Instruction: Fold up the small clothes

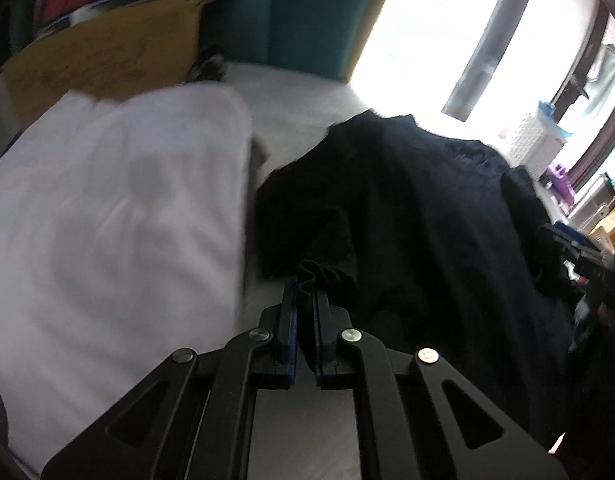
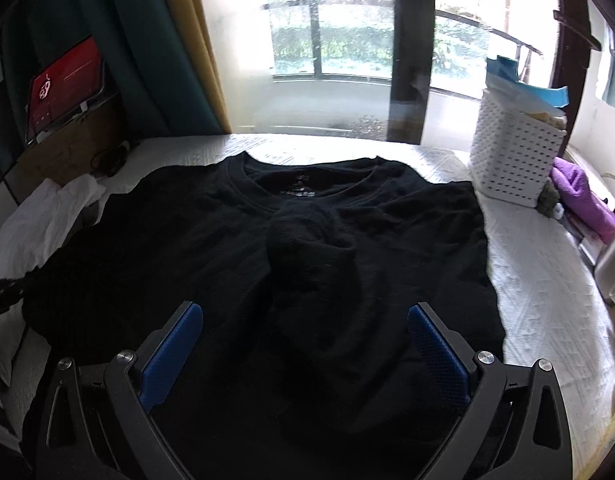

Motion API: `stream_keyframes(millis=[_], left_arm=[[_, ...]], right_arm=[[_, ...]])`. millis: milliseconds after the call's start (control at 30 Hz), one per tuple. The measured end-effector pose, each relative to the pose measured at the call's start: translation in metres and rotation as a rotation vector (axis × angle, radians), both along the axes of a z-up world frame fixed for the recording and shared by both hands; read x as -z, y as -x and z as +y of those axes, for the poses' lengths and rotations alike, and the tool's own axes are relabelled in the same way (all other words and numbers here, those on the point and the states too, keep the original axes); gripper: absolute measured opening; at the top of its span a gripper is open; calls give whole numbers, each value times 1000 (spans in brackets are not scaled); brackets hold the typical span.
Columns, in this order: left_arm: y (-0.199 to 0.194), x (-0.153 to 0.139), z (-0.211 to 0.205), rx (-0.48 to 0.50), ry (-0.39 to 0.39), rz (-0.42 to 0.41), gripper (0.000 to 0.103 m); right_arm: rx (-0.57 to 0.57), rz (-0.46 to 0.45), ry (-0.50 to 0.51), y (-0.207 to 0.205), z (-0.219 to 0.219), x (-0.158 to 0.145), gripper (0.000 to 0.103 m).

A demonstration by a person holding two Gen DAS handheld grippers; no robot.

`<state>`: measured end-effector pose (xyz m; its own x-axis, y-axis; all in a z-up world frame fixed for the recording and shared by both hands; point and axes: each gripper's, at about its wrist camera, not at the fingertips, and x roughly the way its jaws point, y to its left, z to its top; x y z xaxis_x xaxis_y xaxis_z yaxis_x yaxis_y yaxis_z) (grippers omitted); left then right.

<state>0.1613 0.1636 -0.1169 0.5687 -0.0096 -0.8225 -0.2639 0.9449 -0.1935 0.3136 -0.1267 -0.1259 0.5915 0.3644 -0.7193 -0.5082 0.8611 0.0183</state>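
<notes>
A black T-shirt [image 2: 347, 248] lies spread on the white bed cover [image 2: 547, 304], collar toward the window, with one sleeve folded in over its chest. My left gripper [image 1: 306, 280] is shut on the edge of the shirt's other sleeve [image 1: 307, 216], which it lifts a little off the bed. My right gripper [image 2: 305, 312] is open wide and empty, its blue pads [image 2: 175, 344] low over the shirt's lower half. The right gripper also shows at the right edge of the left wrist view [image 1: 587, 264].
A white garment [image 1: 107, 220] lies beside the shirt on the left. A white perforated basket [image 2: 515, 152] and a purple cloth [image 2: 583, 192] stand at the back right. A cardboard box [image 1: 107, 52] and teal curtains [image 1: 307, 12] stand by the window.
</notes>
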Motion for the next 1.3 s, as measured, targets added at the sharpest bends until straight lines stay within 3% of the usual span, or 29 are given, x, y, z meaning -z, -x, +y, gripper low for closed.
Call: stream_keyframes(millis=[100,200,267,333,467,600,733,867,900,933,967,1100,1300], left_arm=[[9,-2,11,-10,53,24,6],[8,-20,18,-19,35,-16,10],[-1,-35,24,-7,32,-64,33],[-15,-45,28,10,39,-102,46],[-46,-60,34,45,8,-155,47],[-86,-36,32,131,-21,-67,47],[-109,16,24,183,-88,73,47],[-101,26,14,236,-158,25,47],[-100,27,15,237,-155,19,47],[-98,27,14,245,-163,15,39],[-97,28,13,257,-170,13,6],[-93,19,19,245,-192,-34,2],[-90,-18,49,135,-234,-133,2]], right_arm=[[-11,8,1,0,3,3,103],[-13,9,2,2,4,3,103],[-9,5,-1,3,2,1,103],[-3,-3,-4,5,0,-3,103],[16,-19,-8,8,-9,-9,103],[37,-17,-11,9,-15,-10,103],[44,-26,-13,12,-19,-12,103],[61,-23,-3,13,-26,-7,103],[68,-17,1,12,-28,-5,103],[73,-13,6,11,-29,-2,103],[76,-9,8,11,-29,-1,103],[74,1,11,8,-29,3,103],[72,1,-1,4,-29,2,103]])
